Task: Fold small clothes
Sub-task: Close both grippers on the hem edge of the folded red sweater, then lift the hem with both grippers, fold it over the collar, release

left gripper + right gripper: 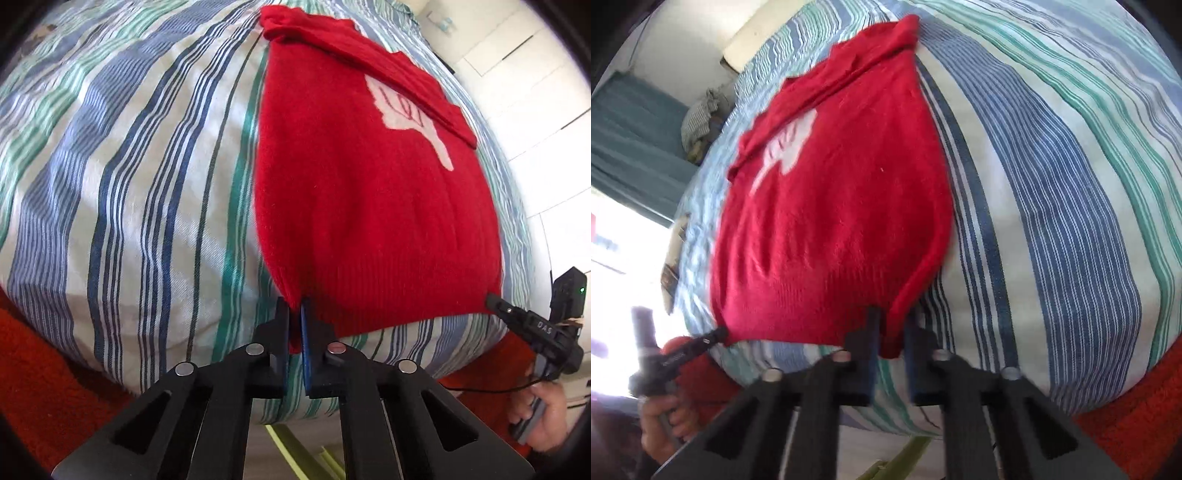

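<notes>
A small red knitted sweater (pixel 369 192) with a white motif (pixel 406 110) lies flat on a striped bedsheet (pixel 129 166), its sleeves folded across the top. My left gripper (pixel 295 314) is shut on the hem's left corner. In the right wrist view the sweater (pixel 831 221) fills the middle. My right gripper (pixel 891 325) holds the hem's right corner between its fingers, with a gap still showing between the pads. Each gripper shows in the other's view: the right gripper (pixel 495 301) and the left gripper (pixel 718 334), both at hem corners.
The bed edge runs just in front of both grippers. A red-orange blanket (pixel 44 369) hangs below the sheet at the sides. A crumpled grey garment (pixel 701 122) lies at the bed's far left. White wall or cabinet panels (pixel 535 110) stand to the right.
</notes>
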### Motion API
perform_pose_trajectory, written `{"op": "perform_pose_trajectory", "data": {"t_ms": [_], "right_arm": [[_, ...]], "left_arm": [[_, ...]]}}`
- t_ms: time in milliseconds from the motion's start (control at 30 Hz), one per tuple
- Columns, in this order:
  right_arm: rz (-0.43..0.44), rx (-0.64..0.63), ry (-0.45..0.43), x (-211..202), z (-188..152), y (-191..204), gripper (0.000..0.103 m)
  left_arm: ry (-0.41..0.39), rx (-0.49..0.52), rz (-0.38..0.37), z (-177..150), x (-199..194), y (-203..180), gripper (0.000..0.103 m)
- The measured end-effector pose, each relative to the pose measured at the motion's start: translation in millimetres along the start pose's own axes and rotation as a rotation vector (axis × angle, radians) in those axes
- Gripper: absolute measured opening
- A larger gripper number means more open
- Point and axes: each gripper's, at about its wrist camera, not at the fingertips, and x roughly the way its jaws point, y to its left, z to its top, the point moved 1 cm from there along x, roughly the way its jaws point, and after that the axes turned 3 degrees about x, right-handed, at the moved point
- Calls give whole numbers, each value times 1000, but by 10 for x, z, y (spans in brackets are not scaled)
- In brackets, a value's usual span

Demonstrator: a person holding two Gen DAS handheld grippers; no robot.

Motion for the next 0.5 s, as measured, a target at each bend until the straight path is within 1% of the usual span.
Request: {"op": "perform_pose_trajectory", "data": {"t_ms": [33,200,300,367,400,433,500], "right_arm": [[11,5,-14,-51,5,4,7],[87,37,-93,-318,63,90,6],[130,27,-145,-441,233,218,6],[154,5,-192,-515,479,330,6],[158,-3,-202,-521,592,378,6],[159,-11,-215,-518,783,434,6],[158,-24,-237,-491,1125,520,6]], "left_arm": [[-17,-2,-11,3,-50,-19,3],[-110,-68,-102,138,-369,5,2],[-180,-96,-144,400,-534,24,2],[-219,-111,-164,677,-582,16,2],[-230,-115,-169,784,-588,10,2],[-245,-115,-173,934,-588,0,2],[-287,-94,-153,1280,-578,-50,2]]}}
